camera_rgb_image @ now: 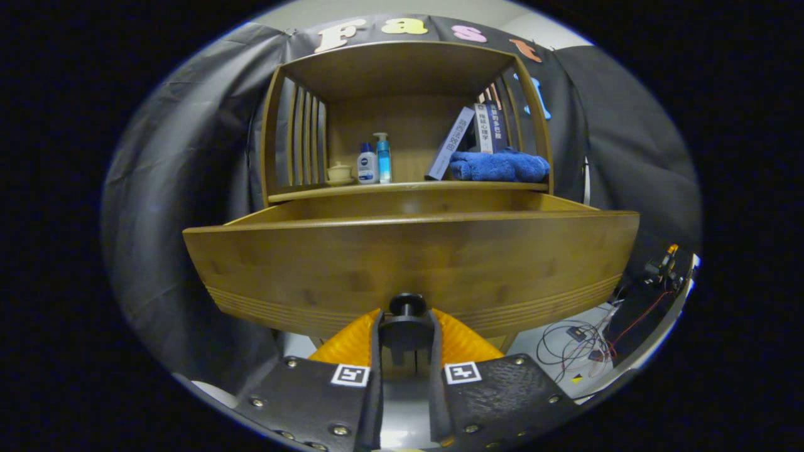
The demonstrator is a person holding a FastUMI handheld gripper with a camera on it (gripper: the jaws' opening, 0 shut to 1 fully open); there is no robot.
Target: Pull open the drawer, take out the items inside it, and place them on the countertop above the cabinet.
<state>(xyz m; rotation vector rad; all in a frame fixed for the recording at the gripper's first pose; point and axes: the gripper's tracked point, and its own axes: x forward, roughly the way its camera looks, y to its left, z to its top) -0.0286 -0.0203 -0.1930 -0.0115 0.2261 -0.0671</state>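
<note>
The wooden drawer (408,257) stands pulled out from the bamboo cabinet, its front panel close ahead of me. Its inside is hidden behind the front panel. A black knob (407,305) sticks out low on the panel's middle. My gripper (406,326) has its two orange fingers (352,342) pressed on either side of the knob, shut on it. The countertop (408,186) lies just above and behind the drawer.
On the countertop stand a small cup (340,172), two bottles (375,162), leaning books (477,135) and a blue towel (499,165). Shelf walls and a top board enclose that space. Loose cables (581,342) lie on the floor to the right.
</note>
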